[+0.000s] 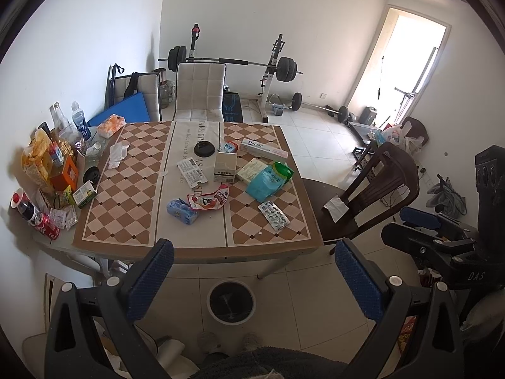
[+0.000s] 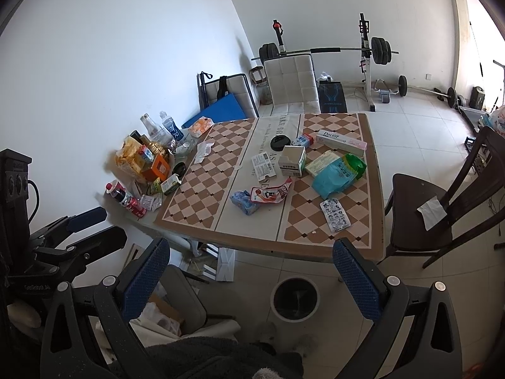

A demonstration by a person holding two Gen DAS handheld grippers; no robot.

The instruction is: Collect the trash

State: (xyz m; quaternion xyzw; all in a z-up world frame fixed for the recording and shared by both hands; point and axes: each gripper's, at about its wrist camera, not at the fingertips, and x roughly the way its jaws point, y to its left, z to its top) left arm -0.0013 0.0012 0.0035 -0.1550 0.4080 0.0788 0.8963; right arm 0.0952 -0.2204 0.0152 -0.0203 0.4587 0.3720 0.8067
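Trash lies on a checkered table [image 1: 126, 221] [image 2: 202, 221]: a red-white wrapper [image 1: 210, 202] [image 2: 270, 194], a blue tissue pack [image 1: 182, 211] [image 2: 243, 202], a teal-green bag [image 1: 268, 180] [image 2: 339, 173], a blister pack [image 1: 273, 215] [image 2: 335, 215], a white carton [image 1: 225, 166] [image 2: 293, 161], a black lid [image 1: 204, 149] [image 2: 280, 142] and a crumpled tissue [image 1: 116, 154] [image 2: 202, 151]. A white bin with a black liner [image 1: 231, 301] [image 2: 295, 300] stands on the floor before the table. My left gripper [image 1: 252, 278] and right gripper [image 2: 249, 274] are open, empty, held short of the table's near edge.
Bottles, cans and snack boxes [image 1: 53, 170] [image 2: 142, 164] crowd the table's left end. A dark wooden chair [image 1: 372, 195] [image 2: 442, 208] stands right of the table, a white chair [image 1: 200, 91] [image 2: 292, 79] behind it. A barbell rack [image 1: 271, 69] stands at the far wall.
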